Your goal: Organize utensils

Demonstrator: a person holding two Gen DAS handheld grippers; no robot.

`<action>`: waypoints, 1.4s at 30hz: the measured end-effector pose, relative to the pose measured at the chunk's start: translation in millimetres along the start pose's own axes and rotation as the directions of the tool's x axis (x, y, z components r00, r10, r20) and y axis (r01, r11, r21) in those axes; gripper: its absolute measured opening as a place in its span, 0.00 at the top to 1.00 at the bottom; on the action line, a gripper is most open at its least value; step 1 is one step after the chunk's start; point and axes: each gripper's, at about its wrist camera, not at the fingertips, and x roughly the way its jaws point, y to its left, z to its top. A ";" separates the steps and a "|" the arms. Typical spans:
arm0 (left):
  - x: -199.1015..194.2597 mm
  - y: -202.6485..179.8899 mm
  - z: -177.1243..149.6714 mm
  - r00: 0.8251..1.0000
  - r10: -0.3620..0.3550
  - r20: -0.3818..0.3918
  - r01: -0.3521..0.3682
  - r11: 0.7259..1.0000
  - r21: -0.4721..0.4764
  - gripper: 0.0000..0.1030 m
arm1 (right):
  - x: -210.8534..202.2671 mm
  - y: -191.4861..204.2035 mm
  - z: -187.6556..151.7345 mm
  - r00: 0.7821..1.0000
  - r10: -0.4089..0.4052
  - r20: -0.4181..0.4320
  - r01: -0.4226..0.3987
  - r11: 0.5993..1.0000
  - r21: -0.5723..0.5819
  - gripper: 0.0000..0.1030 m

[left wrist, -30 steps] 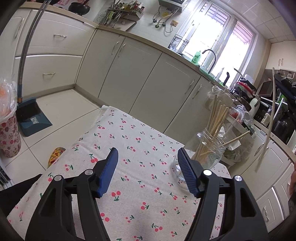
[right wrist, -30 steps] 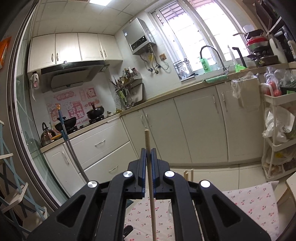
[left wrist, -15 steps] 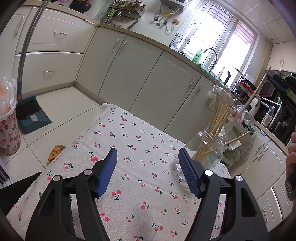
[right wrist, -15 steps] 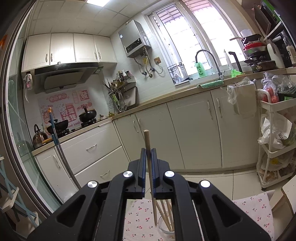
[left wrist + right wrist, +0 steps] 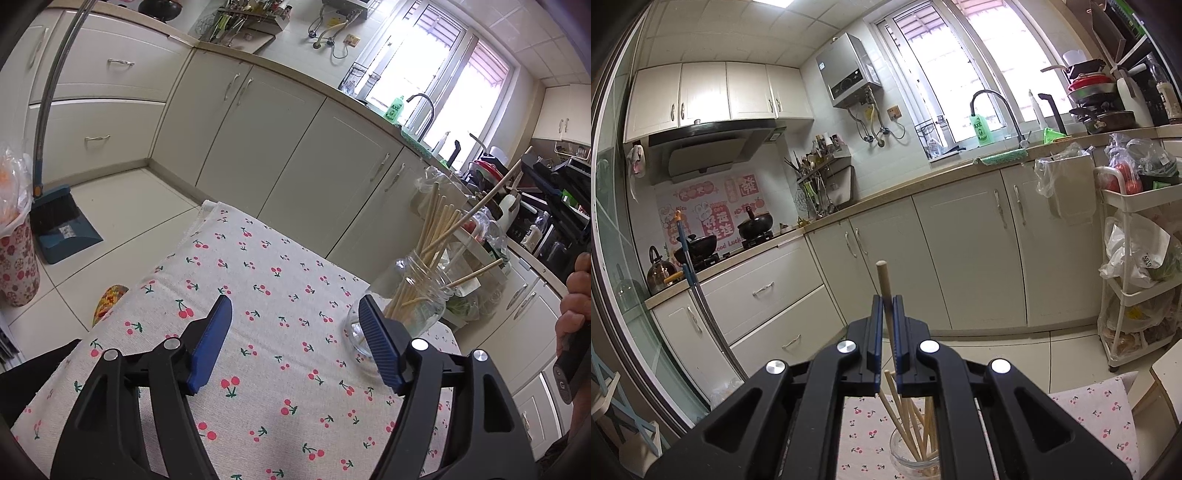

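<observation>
A clear glass jar (image 5: 413, 314) holding several wooden chopsticks stands near the right edge of a table with a cherry-print cloth (image 5: 266, 295). My left gripper (image 5: 295, 328) is open and empty, low over the cloth, its right finger just left of the jar. My right gripper (image 5: 885, 314) is shut on one wooden chopstick (image 5: 883, 280), held above the jar (image 5: 916, 454), with its lower end down inside the jar among the others. In the left wrist view that chopstick (image 5: 491, 195) slants up to the right from the jar.
White kitchen cabinets (image 5: 288, 147) run behind the table. A dustpan and broom (image 5: 59, 225) and a floral bin (image 5: 16, 266) stand on the floor at the left. A white storage trolley (image 5: 1137, 280) with bags stands at the right.
My right gripper has lowered the chopstick from above the table into the jar, tilting it. My left gripper has stayed open and nearly still.
</observation>
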 end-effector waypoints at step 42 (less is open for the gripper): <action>-99.2 -55.6 13.0 0.989 0.077 -0.129 -0.044 0.969 0.245 0.08 | -147.3 39.5 -153.8 0.839 -0.393 -0.376 0.403 0.914 -0.056 0.07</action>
